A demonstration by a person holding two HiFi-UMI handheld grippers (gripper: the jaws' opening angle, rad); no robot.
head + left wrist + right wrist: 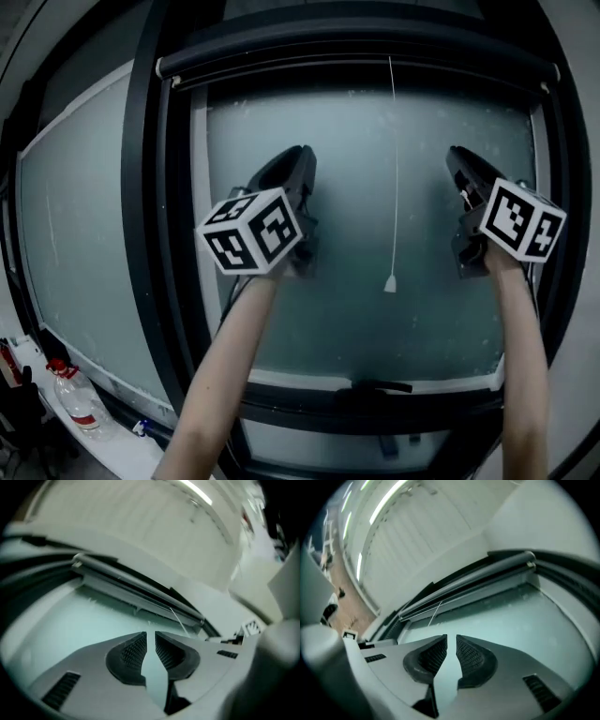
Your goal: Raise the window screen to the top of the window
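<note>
Big window with frosty glass across the middle of the head view. Dark window frame all around it, thickest at 9 o'clock.

Window screen rolled up into a long dark bar at 12 o'clock, right at the top of the window. Same bar seen in the left gripper view and in the right gripper view, far ahead of the jaws.

Two bare arms reaching up from 6 o'clock: left arm at 7 o'clock, right arm at 5 o'clock.

Left gripper at 10 o'clock of the glass, pointing up at the screen bar and well below it. Jaws a little apart, only glass showing in the thin gap. Right gripper at 2 o'clock, pointing up the same way. Jaws a little apart too, holding nothing.

Left marker cube and right marker cube just above the wrists.

Dark window handle at 6 o'clock on the bottom rail.

Clear bottle with a red label at 8 o'clock, on the sill.

Thin white cord hanging straight down from the screen bar, between the two grippers and touching neither. Small white pull at the bottom end.
</note>
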